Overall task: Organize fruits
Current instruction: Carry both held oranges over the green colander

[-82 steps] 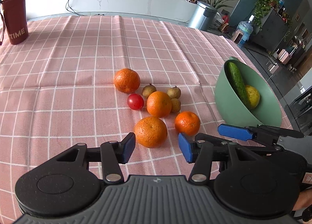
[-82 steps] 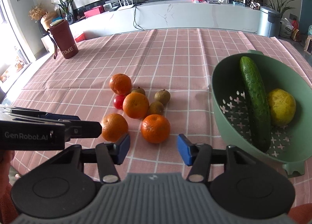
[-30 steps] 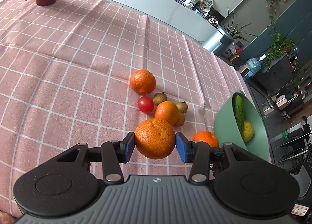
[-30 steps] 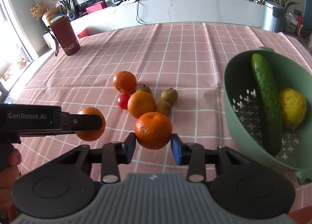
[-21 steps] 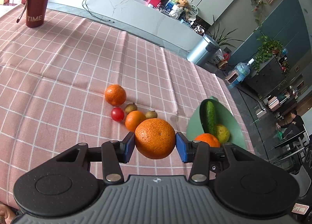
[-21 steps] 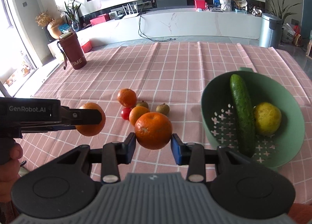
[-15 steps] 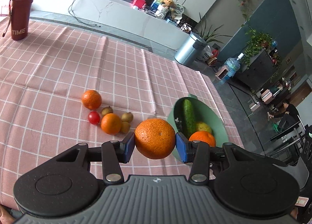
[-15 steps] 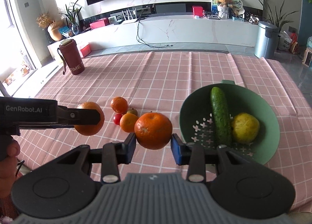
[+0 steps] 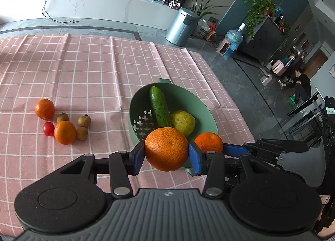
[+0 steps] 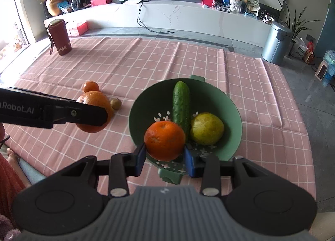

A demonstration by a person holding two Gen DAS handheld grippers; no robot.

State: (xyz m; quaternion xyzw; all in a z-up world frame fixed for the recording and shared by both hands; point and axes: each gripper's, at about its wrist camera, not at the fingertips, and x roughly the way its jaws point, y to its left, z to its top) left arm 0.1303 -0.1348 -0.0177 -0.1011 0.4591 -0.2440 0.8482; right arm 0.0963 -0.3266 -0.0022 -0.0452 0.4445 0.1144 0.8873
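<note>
Both tools now lifted off worktop w/ fruit: left tool (image 9: 166,155) clamps mandarin (image 9: 166,148), right tool (image 10: 164,156) clamps tangerine (image 10: 164,140) above green colander (image 10: 236,115); drop next.

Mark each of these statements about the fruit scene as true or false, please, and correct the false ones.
1. Each gripper holds an orange. True: the left gripper is shut on one orange, the right gripper on another orange.
2. The green colander is empty. False: it holds a cucumber and a yellow-green fruit.
3. A red tomato lies on the tablecloth. True.
4. The maroon bottle lies on its side. False: it stands upright.
5. No orange is left on the cloth. False: two oranges remain there.
</note>
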